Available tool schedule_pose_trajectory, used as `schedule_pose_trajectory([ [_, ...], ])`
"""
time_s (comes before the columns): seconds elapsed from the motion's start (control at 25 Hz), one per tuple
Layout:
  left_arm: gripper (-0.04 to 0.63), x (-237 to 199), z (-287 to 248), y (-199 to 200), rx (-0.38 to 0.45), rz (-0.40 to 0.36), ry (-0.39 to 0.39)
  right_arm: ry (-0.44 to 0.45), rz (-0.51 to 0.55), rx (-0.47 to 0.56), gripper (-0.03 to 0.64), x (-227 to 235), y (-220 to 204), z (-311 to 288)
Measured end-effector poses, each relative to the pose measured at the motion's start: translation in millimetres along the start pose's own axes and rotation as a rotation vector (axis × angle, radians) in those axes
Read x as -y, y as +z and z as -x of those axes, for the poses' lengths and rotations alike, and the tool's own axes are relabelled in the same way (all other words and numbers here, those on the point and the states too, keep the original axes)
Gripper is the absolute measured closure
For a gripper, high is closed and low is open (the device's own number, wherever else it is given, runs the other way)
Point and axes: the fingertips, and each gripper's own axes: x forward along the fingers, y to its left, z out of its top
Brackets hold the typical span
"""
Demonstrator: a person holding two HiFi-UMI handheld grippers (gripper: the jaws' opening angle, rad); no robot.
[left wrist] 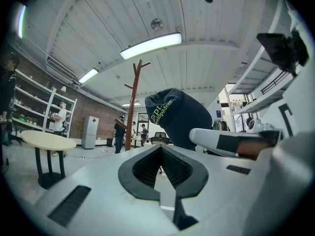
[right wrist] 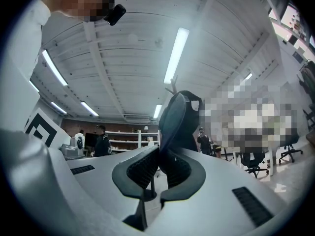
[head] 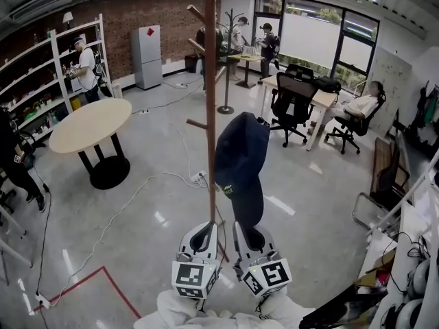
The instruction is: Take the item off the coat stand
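Observation:
A navy cap [head: 240,163] hangs just right of the brown wooden coat stand [head: 210,81], brim downward. My right gripper [head: 248,227] is shut on the brim from below; in the right gripper view the cap [right wrist: 179,117] rises from between the closed pads of this gripper [right wrist: 160,149]. My left gripper [head: 204,227] sits beside it at the foot of the pole, shut on nothing. The left gripper view shows its own closed jaws [left wrist: 160,147], the cap [left wrist: 179,114] to the right and the stand [left wrist: 133,102] behind it, apart from the cap. Bare pegs stick out from the pole.
A round beige table [head: 89,122] stands to the left, with shelves [head: 41,81] behind it. Black office chairs [head: 293,105] and desks are at the back right, a second coat stand [head: 226,60] behind. Cables and red tape [head: 103,273] lie on the floor. Several people stand around the room.

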Motion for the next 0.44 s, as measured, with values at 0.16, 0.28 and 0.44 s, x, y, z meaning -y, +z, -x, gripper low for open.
schedule_pose_trajectory([
  [0.16,0.594,1.1,1.5,0.0,-0.002,-0.005,-0.005,-0.003,-0.001,0.007,0.588,-1.0,3.1,1.7],
  [0.28,0.594,1.9,2.3,-1.5,-0.003,-0.008,-0.004,0.0,0.004,0.014,0.588,-1.3,2.6,3.6],
  [0.44,0.594,3.1,2.8,-4.9,-0.005,-0.008,-0.004,0.004,0.008,0.018,0.588,-1.9,1.6,5.7],
])
